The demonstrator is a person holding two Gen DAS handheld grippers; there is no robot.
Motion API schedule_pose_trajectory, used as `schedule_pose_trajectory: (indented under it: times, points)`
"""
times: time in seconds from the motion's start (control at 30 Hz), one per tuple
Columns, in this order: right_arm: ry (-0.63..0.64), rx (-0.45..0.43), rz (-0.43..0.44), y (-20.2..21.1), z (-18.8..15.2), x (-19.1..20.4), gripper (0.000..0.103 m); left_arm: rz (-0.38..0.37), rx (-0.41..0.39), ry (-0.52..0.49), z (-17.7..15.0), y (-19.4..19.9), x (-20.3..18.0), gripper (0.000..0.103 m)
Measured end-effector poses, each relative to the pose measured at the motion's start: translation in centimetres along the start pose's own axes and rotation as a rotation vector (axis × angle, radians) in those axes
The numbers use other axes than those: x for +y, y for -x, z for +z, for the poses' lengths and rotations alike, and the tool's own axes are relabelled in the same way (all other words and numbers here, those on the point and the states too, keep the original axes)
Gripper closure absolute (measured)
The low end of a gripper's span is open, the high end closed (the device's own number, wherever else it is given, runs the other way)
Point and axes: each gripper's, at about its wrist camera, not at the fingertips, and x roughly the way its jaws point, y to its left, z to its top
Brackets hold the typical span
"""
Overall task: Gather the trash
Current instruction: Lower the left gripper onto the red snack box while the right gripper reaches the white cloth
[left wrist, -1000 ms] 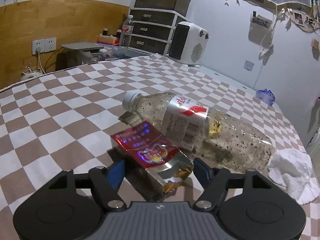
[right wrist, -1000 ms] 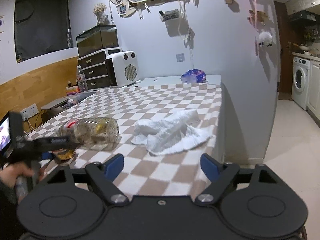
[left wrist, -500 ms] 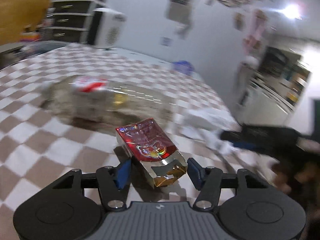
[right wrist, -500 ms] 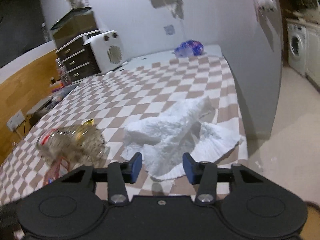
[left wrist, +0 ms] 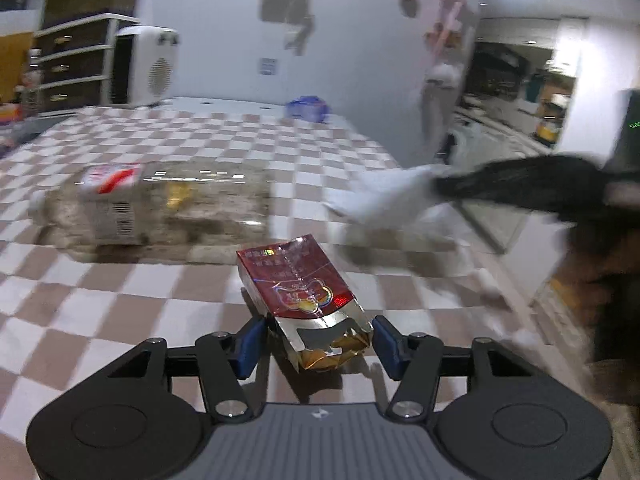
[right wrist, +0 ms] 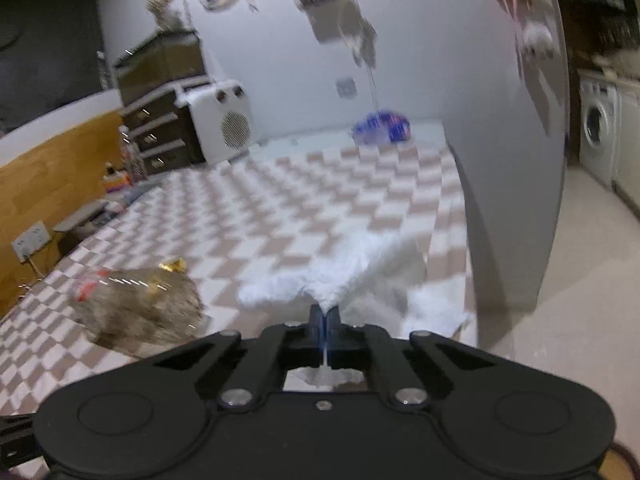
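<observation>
Pinching crumpled tissue (right wrist: 352,280) in right jaws; left jaws spread around cigarette pack (left wrist: 304,292), needed squeezing squarely.

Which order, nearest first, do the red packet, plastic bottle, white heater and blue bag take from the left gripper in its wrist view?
From the left gripper:
1. Red packet, between the fingers.
2. Plastic bottle, lying on its side, ahead to the left.
3. Blue bag and white heater, both at the table's far end, bag centre, heater left: too close to call.
</observation>
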Motion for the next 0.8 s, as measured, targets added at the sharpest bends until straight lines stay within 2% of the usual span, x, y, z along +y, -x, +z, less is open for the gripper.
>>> schedule_pose_trajectory:
  times: [0.1,0.17,0.37,0.47,0.57,0.73,0.8]
  points:
    - [0.038,-0.062,0.035,3.5,1.0,0.5,0.102,0.007,-0.007,0.037,0.2,0.2,1.1,0.04]
    - [0.043,-0.103,0.063,6.0,1.7,0.7,0.102,0.0,-0.012,0.038,0.2,0.3,1.1,0.027]
    - [0.077,-0.185,0.147,13.7,3.1,1.9,0.102,-0.008,-0.03,0.045,0.0,0.8,0.6,0.009]
    - [0.109,-0.191,0.178,16.8,3.0,2.4,0.102,0.025,-0.048,0.08,0.0,0.8,0.4,0.008]
    - [0.112,-0.133,0.214,17.7,2.1,2.2,0.102,0.042,-0.055,0.111,0.0,0.7,0.4,0.008]
    - [0.056,0.112,0.305,14.3,-1.2,0.8,0.101,0.086,-0.053,0.129,0.0,0.0,0.4,0.008]
    - [0.071,0.141,0.262,12.7,-2.3,0.7,0.102,0.107,-0.048,0.116,-0.1,-0.4,0.3,0.008]
